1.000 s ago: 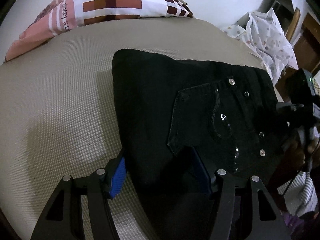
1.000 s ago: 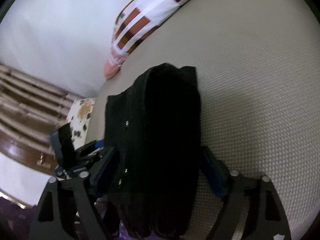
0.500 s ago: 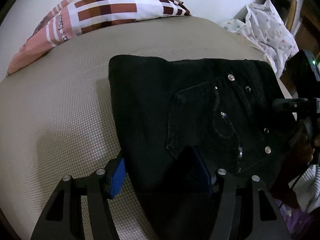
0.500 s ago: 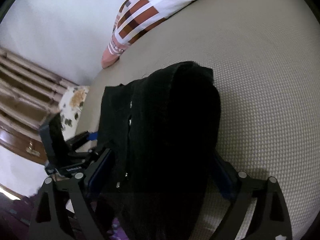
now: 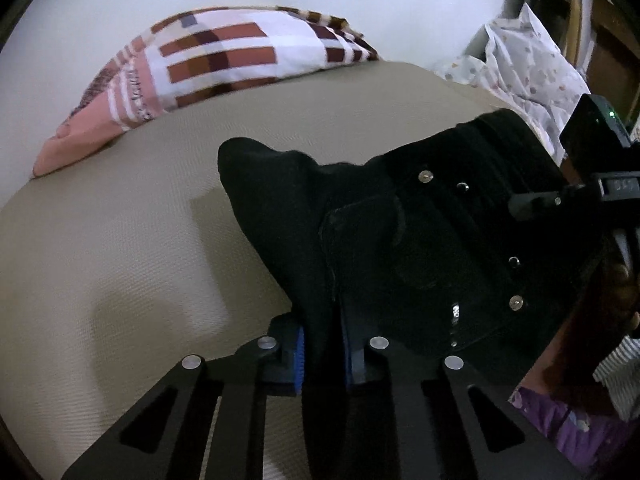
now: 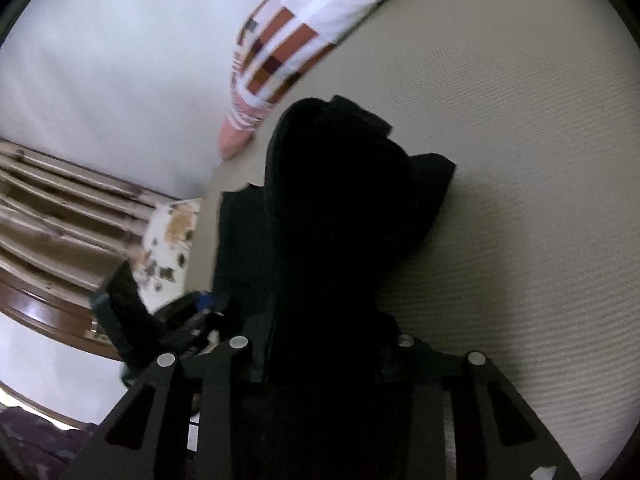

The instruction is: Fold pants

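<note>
item: black pants [image 5: 400, 240], half-folded, raised off beige bed [image 5: 120, 240].
left view: left gripper [image 5: 322, 348] pinched tight on near edge. right view: right gripper [image 6: 324, 344] clamps bunched cloth; best carry both level.

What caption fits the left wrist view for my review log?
Left gripper clamped on the near edge of folded black pants on a beige bed, patterned pillow behind.

Black tool [image 5: 322, 354] frames, blue pads [image 5: 298, 354], silver screws.
</note>
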`<state>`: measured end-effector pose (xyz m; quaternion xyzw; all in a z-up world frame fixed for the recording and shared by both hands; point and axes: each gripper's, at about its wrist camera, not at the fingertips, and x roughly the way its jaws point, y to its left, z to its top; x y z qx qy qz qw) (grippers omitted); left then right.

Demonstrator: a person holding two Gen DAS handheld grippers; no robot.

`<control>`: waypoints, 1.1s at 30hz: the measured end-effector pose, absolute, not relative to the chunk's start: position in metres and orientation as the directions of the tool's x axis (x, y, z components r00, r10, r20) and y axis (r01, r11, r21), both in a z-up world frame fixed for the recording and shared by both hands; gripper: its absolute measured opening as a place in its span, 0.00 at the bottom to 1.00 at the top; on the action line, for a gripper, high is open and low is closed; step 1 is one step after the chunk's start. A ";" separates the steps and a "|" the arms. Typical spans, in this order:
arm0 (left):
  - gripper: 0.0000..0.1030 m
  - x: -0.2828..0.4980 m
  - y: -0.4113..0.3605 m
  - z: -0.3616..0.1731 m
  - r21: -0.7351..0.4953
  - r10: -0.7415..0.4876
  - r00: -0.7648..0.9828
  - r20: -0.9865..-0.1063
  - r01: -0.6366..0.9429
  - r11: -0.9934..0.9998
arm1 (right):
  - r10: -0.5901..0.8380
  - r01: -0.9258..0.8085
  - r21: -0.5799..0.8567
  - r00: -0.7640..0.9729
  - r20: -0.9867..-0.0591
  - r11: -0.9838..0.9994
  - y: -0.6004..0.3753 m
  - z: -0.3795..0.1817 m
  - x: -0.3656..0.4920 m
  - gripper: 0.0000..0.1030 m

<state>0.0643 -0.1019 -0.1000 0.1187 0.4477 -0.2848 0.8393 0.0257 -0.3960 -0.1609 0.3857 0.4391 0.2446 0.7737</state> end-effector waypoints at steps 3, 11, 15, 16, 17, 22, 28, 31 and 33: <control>0.13 0.079 -0.079 -0.088 -0.047 -0.350 0.477 -0.806 0.537 0.842 | 0.749 -0.085 0.829 0.486 -0.450 0.553 -0.374 -0.146 0.045 0.31; 0.13 0.160 0.029 -0.050 0.054 -0.179 0.634 -0.752 0.330 0.942 | 0.844 -0.242 0.857 0.425 -0.328 0.455 -0.265 -0.114 0.164 0.30; 0.13 0.202 0.079 -0.051 0.101 -0.090 0.667 -0.740 0.242 0.965 | 0.870 -0.255 0.876 0.397 -0.292 0.410 -0.213 -0.120 0.223 0.30; 0.13 0.209 0.088 -0.053 0.104 -0.077 0.668 -0.740 0.227 0.968 | 0.873 -0.256 0.877 0.393 -0.291 0.407 -0.202 -0.123 0.233 0.30; 0.13 0.219 0.099 -0.058 0.112 -0.059 0.670 -0.740 0.209 0.971 | 0.875 -0.256 0.878 0.389 -0.290 0.404 -0.190 -0.126 0.245 0.30; 0.14 0.250 0.133 -0.098 0.104 -0.021 0.636 -0.771 0.159 0.982 | 0.861 -0.227 0.873 0.393 -0.322 0.431 -0.150 -0.150 0.285 0.28; 0.24 0.234 0.133 -0.119 0.135 0.012 0.671 -0.741 0.131 0.982 | 0.758 -0.214 0.760 0.427 -0.493 0.614 -0.139 -0.162 0.292 0.33; 0.39 0.235 0.135 -0.122 0.134 0.033 0.680 -0.732 0.096 0.986 | 0.710 -0.204 0.716 0.464 -0.529 0.667 -0.133 -0.155 0.290 0.41; 0.57 0.236 0.140 -0.121 0.141 0.068 0.676 -0.734 0.053 0.989 | 0.637 -0.207 0.640 0.522 -0.567 0.740 -0.125 -0.140 0.282 0.49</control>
